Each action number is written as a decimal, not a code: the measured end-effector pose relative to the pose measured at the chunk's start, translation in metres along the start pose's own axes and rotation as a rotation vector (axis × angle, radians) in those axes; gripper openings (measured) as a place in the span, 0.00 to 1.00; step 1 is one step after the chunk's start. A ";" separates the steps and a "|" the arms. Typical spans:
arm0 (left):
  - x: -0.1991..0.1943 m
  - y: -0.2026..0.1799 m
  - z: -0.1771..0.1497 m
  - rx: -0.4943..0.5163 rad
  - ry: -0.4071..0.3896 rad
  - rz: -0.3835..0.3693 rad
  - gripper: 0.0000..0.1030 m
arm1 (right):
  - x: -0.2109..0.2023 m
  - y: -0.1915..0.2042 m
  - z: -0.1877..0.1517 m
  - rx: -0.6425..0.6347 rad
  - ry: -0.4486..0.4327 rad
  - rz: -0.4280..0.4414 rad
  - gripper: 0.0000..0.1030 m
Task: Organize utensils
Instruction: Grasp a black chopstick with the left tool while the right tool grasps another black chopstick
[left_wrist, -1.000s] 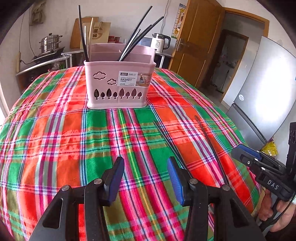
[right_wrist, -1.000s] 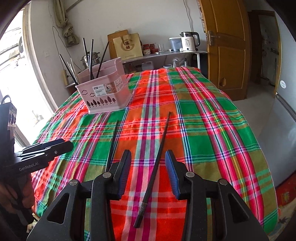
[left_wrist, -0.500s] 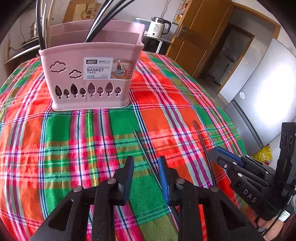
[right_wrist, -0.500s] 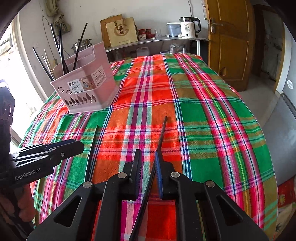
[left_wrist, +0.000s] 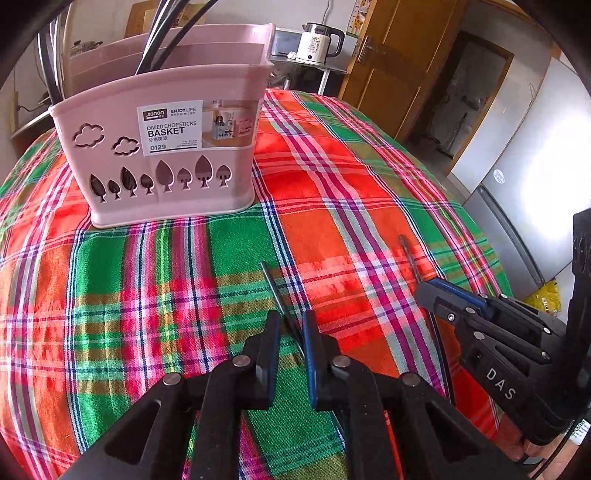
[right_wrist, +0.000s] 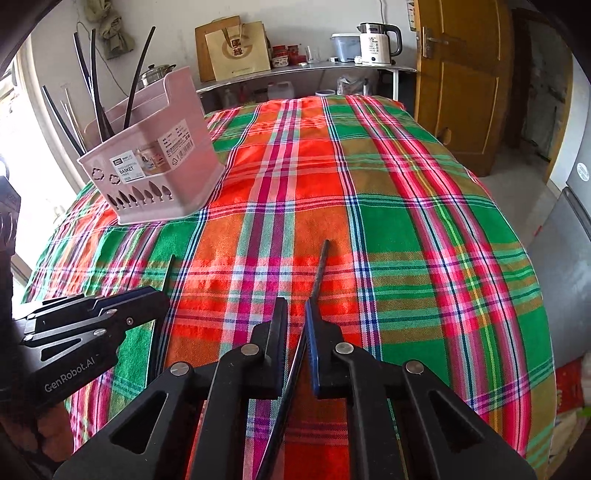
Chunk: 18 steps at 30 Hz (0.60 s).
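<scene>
Chopsticks, 2 of them, lie loose on the plaid tablecloth (right_wrist: 424, 206), and each of your grippers has 1 between its fingers. Left gripper (left_wrist: 291, 332): its jaws are closing on the left chopstick (left_wrist: 275, 291), whose dark shaft runs from between the pads up and slightly leftward across the cloth, toward the pink basket (left_wrist: 166, 147). Right gripper (right_wrist: 295, 325): its jaws are also closing, on the right chopstick (right_wrist: 319, 269), whose shaft passes between the pads and points away from you up the cloth, its near end running back under the gripper body. In both views the gap between the pads is narrow and the shaft fills most of it; whether the pads already press hard enough to lift cannot be told.

Key relation: each chopstick's long axis runs roughly along its gripper's pointing direction, not across it, so the pads meet the shaft on its 2 long sides. Both shafts rest flat on the cloth, side by side and apart.

The basket stands upright farther up the table, ahead of the left gripper and off to the left of the right gripper; it already holds several dark chopsticks (right_wrist: 94, 92) standing in its compartments. Your left hand is the nearer of the 2 to the basket. The coming lift probably calls for tipping each shaft upright before lowering it into a compartment.
</scene>
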<state>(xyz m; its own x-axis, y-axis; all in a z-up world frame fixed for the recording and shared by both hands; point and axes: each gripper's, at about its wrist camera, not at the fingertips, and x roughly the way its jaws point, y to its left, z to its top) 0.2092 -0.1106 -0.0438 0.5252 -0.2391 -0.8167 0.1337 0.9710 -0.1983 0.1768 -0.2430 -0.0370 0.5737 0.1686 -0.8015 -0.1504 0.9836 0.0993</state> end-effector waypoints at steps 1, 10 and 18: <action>0.001 -0.003 0.000 0.010 0.000 0.010 0.11 | 0.001 0.001 0.001 -0.002 0.002 -0.007 0.10; 0.004 -0.012 0.002 0.040 0.002 0.050 0.11 | 0.007 -0.005 0.003 0.023 0.019 -0.041 0.10; 0.007 -0.022 0.000 0.045 -0.002 0.047 0.08 | 0.008 -0.006 0.003 0.027 0.011 -0.012 0.06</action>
<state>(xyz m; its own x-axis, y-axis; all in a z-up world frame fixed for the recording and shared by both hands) 0.2096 -0.1339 -0.0450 0.5332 -0.1934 -0.8236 0.1462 0.9799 -0.1355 0.1844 -0.2477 -0.0426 0.5663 0.1567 -0.8092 -0.1218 0.9869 0.1059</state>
